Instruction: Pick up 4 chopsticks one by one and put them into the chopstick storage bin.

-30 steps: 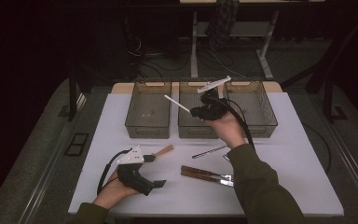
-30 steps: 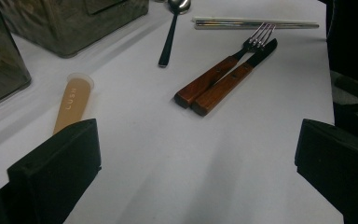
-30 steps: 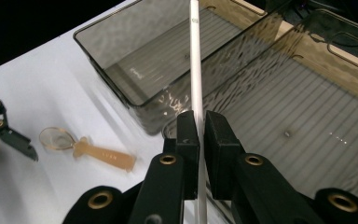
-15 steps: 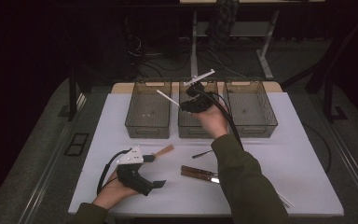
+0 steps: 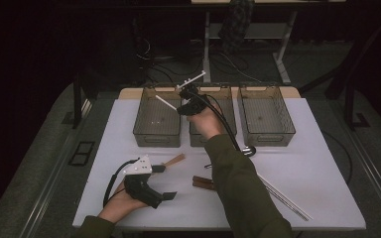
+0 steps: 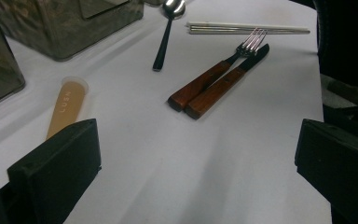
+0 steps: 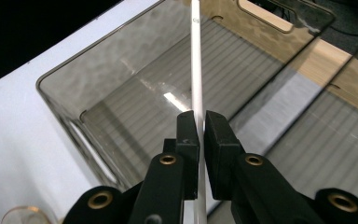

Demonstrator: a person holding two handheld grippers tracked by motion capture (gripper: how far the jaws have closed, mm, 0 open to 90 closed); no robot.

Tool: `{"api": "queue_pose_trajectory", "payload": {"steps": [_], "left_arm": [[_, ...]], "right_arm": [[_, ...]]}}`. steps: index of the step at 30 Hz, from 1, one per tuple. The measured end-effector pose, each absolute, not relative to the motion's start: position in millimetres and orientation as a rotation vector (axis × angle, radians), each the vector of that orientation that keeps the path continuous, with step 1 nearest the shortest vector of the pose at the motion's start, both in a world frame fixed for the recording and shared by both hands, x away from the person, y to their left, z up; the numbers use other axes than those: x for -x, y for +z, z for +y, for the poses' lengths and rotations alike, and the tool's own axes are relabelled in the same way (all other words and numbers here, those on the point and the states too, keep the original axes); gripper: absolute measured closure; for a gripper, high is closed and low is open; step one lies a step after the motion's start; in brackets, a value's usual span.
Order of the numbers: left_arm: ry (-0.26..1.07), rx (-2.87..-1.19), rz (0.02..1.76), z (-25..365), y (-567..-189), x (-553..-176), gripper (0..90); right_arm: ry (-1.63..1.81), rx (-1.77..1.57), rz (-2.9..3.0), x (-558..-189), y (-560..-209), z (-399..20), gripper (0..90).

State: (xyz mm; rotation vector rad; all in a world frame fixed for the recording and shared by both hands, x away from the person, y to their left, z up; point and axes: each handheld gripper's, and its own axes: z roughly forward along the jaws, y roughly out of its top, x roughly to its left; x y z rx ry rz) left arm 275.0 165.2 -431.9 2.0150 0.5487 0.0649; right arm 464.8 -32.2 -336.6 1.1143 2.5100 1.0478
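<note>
the right gripper (image 5: 182,106), clamped tight on a white chopstick (image 7: 196,70), hangs over the far-left bin (image 5: 157,130); the stick's long axis runs left and far above it. the left gripper (image 6: 196,172), wide open and empty, rests on the near surface (image 5: 322,168).

Three bins (image 5: 157,130) side by side along the far edge of the table (image 5: 322,163), then nearer, left to right, a wooden spatula (image 5: 174,160), a fork (image 6: 214,74) beside a knife (image 6: 226,86), a spoon (image 6: 165,32), chopsticks (image 6: 247,29).
</note>
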Motion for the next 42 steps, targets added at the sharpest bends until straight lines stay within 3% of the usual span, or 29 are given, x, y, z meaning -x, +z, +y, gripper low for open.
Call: {"api": "queue_pose_trajectory", "payload": {"steps": [15,30,40,42], "left_arm": [[0.046,-1.984,0.547,166.7,-430.2,-275.4,0.0],[0.038,-1.985,0.543,166.3,-430.1,-276.6,0.0],[0.040,-1.985,0.543,166.4,-430.0,-276.7,0.0],[0.042,-1.988,0.542,166.5,-430.1,-277.0,0.0]], "right_arm": [[0.978,-1.161,2.524,-500.4,-351.5,10.3,84.2],[0.933,-1.160,2.537,-512.6,-367.9,35.9,82.7],[1.030,-1.145,2.508,-508.5,-351.6,30.8,65.8],[1.050,-1.152,2.510,-506.5,-347.1,27.2,59.0]]}}
